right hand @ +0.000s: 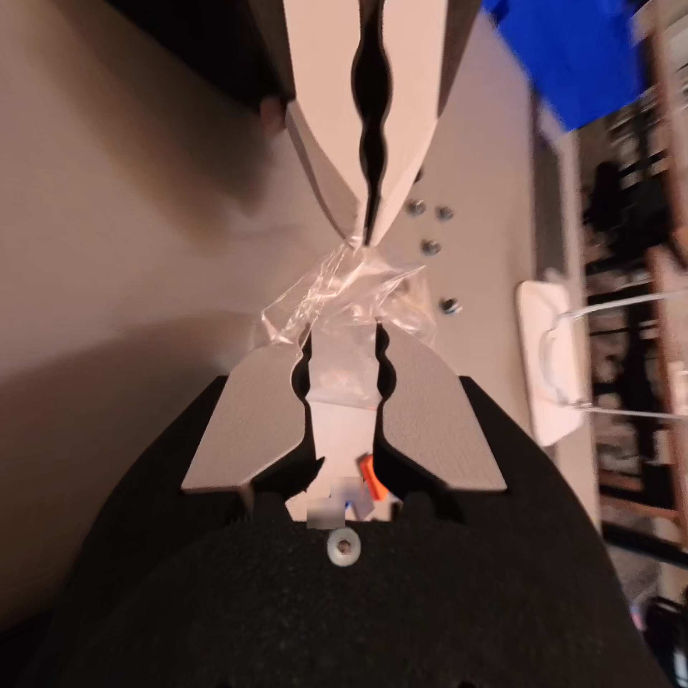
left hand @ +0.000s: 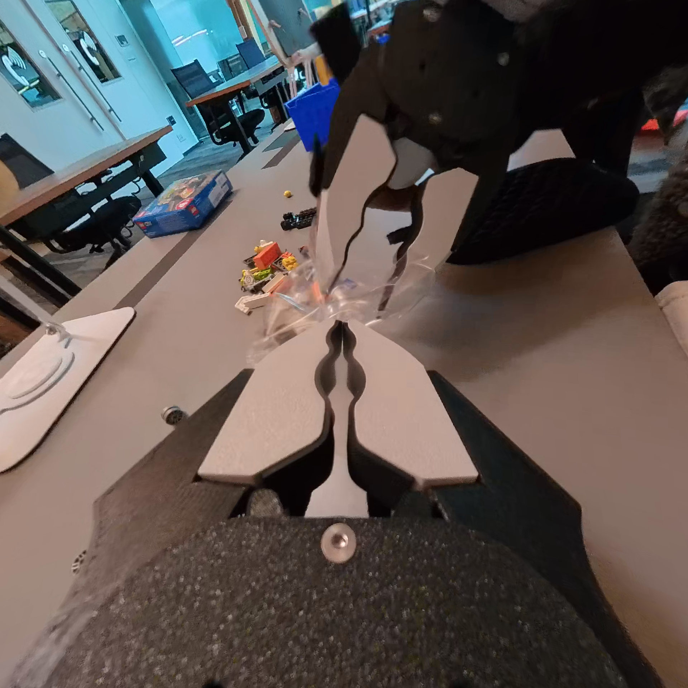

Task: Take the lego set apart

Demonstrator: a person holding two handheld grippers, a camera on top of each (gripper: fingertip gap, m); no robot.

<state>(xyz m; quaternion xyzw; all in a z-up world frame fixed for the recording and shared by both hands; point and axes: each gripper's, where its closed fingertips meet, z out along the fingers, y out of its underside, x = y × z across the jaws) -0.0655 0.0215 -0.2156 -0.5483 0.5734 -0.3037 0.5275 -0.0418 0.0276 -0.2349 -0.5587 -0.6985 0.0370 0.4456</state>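
The left gripper [left hand: 341, 325] pinches one end of a clear plastic bag [left hand: 335, 294] — stretched lengthwise toward the right gripper [right hand: 344, 327], whose fingers stand spread around its far end.

Two hand-held grippers meet tip to tip above the table. The left gripper [left hand: 341, 327] reaches forward and low, its two pale fingers [left hand: 283, 417] pressed together at the tips, pinching a fold of clear plastic bag [left hand: 309, 298]. The right gripper [left hand: 357, 286] comes down steeply from above on the far side, pointing back toward the left one. Its fingers [right hand: 420, 413] stand apart with a clear gap between them, and the crumpled plastic lies across their tips. Its black body looms large overhead.
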